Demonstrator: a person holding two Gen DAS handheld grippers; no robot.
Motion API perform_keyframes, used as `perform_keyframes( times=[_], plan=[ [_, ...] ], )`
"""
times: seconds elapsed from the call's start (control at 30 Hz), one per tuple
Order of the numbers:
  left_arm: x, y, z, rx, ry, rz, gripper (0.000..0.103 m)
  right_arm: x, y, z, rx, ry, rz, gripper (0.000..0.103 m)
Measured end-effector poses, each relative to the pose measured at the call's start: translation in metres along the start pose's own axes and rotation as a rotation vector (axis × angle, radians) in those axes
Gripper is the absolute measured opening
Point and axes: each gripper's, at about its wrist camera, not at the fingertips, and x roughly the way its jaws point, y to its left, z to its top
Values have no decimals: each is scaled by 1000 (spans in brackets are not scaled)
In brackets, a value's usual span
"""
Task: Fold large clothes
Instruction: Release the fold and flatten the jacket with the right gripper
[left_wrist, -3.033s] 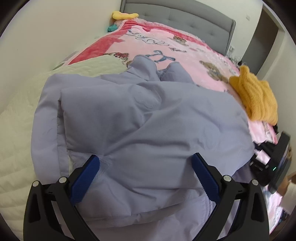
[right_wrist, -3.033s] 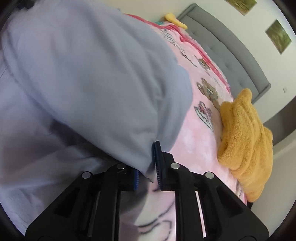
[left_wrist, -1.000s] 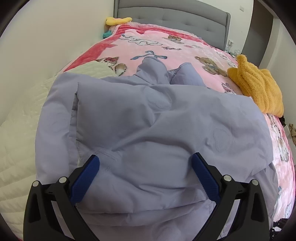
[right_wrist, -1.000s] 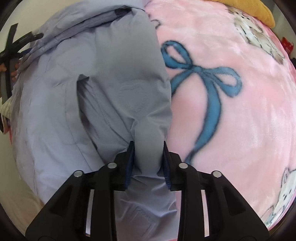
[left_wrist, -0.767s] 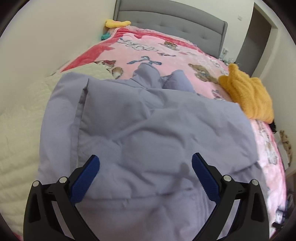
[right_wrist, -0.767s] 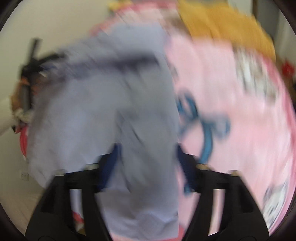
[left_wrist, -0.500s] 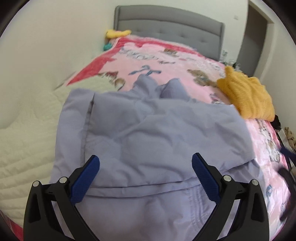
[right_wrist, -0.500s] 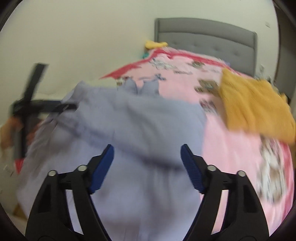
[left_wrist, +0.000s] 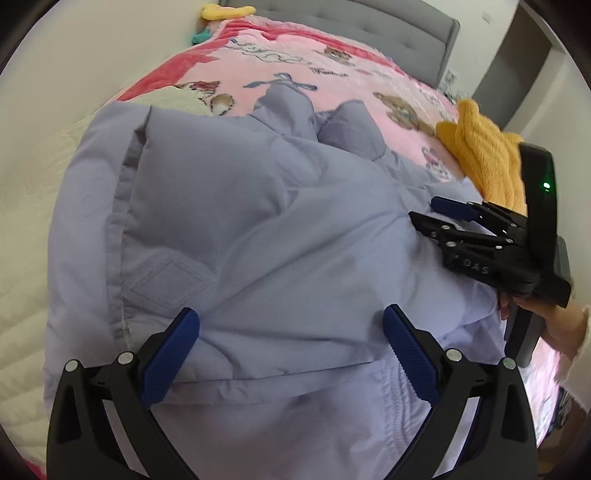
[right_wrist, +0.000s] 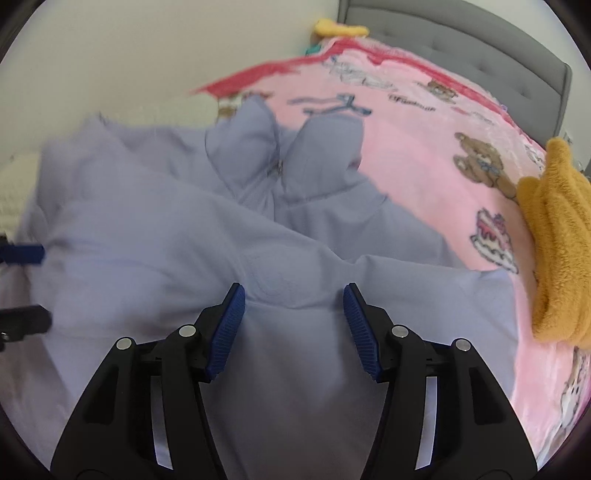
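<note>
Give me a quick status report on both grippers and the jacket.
Left gripper open, right gripper open, both empty. Lavender jacket lying on the pink blanket, sleeves folded across. Orange towel beside it, not in the way.

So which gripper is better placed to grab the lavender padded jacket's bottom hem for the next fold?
Left gripper: open, right above the lavender padded jacket hem. Right gripper sits over the side.

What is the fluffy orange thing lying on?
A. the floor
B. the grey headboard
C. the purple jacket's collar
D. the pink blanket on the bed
D: the fluffy orange thing rests on the pink blanket with teddy bears, beside the purple jacket and well short of the grey headboard.
</note>
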Motion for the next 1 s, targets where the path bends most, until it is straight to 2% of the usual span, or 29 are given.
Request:
perform_keyframes(
  times=[0.13, 0.23, 0.3, 0.33, 0.37, 0.4, 0.47, 0.53, 0.6, 0.67, 0.83, 0.93, 1.0],
  plan=[
    [-4, -4, 0, 43, 0, 4, 98, -8, 3, -2, 6, -9, -16, 55],
    [-30, -10, -7, 114, -90, 32, 98, -51, 2, -14, -10, -171, -17, 71],
    [-49, -6, -15, 134, -185, 107, 98, -95, -2, -40, -3, -296, -91, 78],
    [-56, -1, -19, 131, -233, 197, 98, -104, -5, -49, 9, -309, -122, 78],
    [-59, 6, -22, 118, -261, 261, 98, -112, -9, -61, 25, -306, -148, 77],
    [-57, 17, -25, 95, -264, 279, 98, -118, -15, -76, 46, -279, -190, 75],
    [-43, 35, -24, 52, -178, 221, 98, -122, -26, -98, 100, -228, -209, 70],
    [-25, 49, -23, 21, -99, 190, 98, -111, -41, -117, 193, -149, -180, 66],
    [-16, 52, -22, 25, -85, 192, 99, -95, -48, -126, 216, -78, -172, 62],
    [-8, 52, -21, 27, -59, 209, 99, -80, -49, -128, 216, -50, -174, 63],
    [6, 55, -21, 12, -35, 195, 99, -48, -41, -123, 134, 53, -203, 64],
    [7, 55, -22, 28, -40, 199, 99, -44, -44, -124, 143, 69, -219, 77],
    [0, 53, -20, 29, -67, 183, 99, -50, -51, -123, 188, 63, -196, 79]
  ],
)
